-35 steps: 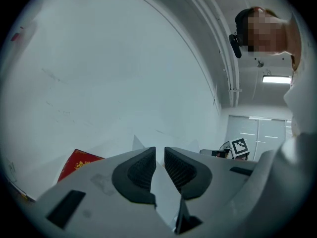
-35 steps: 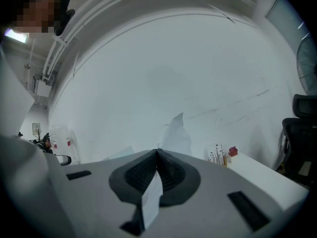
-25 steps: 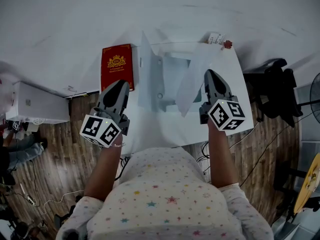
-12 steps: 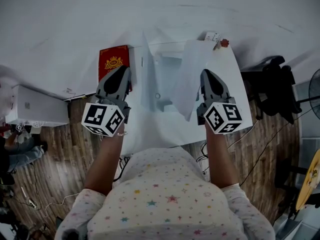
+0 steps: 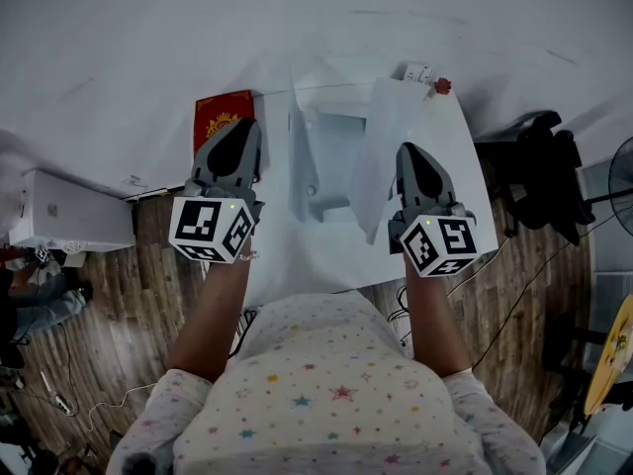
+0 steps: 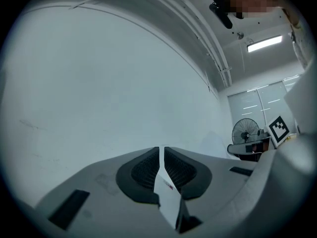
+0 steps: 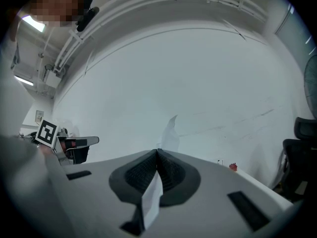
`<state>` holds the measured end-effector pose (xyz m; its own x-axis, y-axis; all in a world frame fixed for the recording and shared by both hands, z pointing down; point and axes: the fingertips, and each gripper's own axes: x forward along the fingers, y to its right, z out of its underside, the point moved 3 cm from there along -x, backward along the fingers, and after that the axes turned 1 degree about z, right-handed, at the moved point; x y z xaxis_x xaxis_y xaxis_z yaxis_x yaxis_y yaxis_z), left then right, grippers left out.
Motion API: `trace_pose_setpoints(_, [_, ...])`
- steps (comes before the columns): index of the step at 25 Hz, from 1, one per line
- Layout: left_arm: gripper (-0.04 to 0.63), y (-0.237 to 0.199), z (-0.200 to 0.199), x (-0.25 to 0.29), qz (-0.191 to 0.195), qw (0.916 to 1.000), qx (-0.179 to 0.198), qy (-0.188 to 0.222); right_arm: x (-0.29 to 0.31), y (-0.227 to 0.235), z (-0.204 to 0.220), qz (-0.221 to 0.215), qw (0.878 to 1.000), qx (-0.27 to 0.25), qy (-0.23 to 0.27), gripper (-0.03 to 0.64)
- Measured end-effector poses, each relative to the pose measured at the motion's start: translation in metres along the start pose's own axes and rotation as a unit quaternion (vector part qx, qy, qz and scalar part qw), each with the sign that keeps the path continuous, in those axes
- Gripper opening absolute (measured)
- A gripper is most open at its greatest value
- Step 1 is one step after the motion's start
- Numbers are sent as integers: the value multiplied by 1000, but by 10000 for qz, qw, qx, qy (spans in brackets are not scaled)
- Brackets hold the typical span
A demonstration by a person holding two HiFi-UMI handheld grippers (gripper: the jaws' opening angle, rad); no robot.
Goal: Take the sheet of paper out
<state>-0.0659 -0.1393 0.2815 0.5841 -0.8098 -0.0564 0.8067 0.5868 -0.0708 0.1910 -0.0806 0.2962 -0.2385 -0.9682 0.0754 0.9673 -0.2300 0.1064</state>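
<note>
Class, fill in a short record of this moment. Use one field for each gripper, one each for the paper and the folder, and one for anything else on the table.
Left gripper: shut on a thin edge, apparently the clear folder's
Right gripper: shut on the sheet of paper
Paper: lifted and tilted over the folder's right side; cannot tell if it is fully out
Folder: lying on the white table
Other items: red book at the table's left edge; small red object at the far right corner

The left claw has moved up-frame, covering more of the red book; the sheet of paper looks narrower.
</note>
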Motion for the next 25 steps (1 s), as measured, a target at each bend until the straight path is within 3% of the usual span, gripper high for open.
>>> trace_pose_setpoints(25, [37,5,1,2,72,9998,-134,140,1,-5,-9,57,9998,-139,157,2])
